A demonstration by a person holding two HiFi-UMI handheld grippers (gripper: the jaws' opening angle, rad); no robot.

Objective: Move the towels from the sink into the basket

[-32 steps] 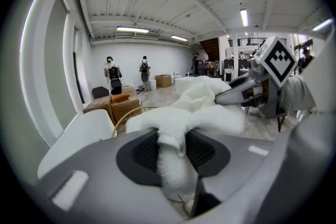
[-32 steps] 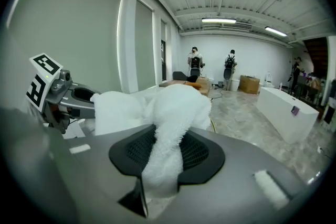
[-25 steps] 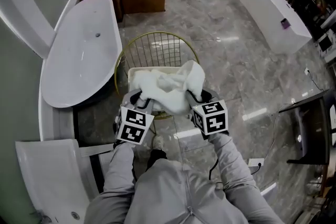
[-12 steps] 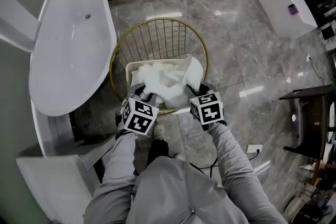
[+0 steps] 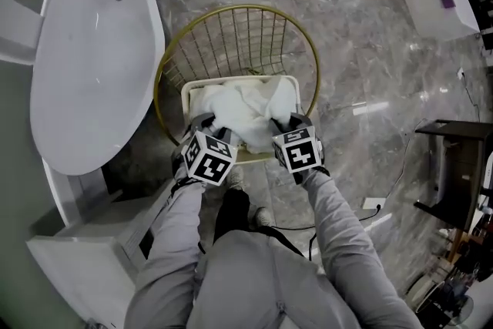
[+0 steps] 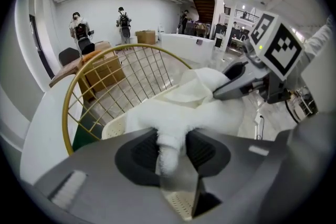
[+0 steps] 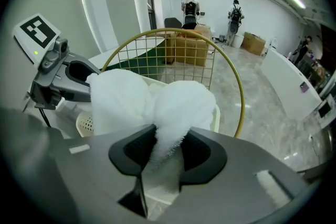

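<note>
Sink (image 5: 92,58) far left, no towel in it. Left tongs (image 5: 205,125) pinch one edge of the white towel (image 5: 246,108); right tongs (image 5: 288,124) pinch the opposite edge. Two-point hold, presumably so the cloth hangs bunched over the white basket (image 5: 187,92) inside its gold wire frame (image 5: 231,10), ready for release.

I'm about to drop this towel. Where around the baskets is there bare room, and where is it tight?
Bare: the far half of the gold wire basket, beyond the cream bin, and the marble floor to its right. Tight: the bin, under the towel that the left gripper and right gripper pinch, and the gap towards the white basin.
</note>
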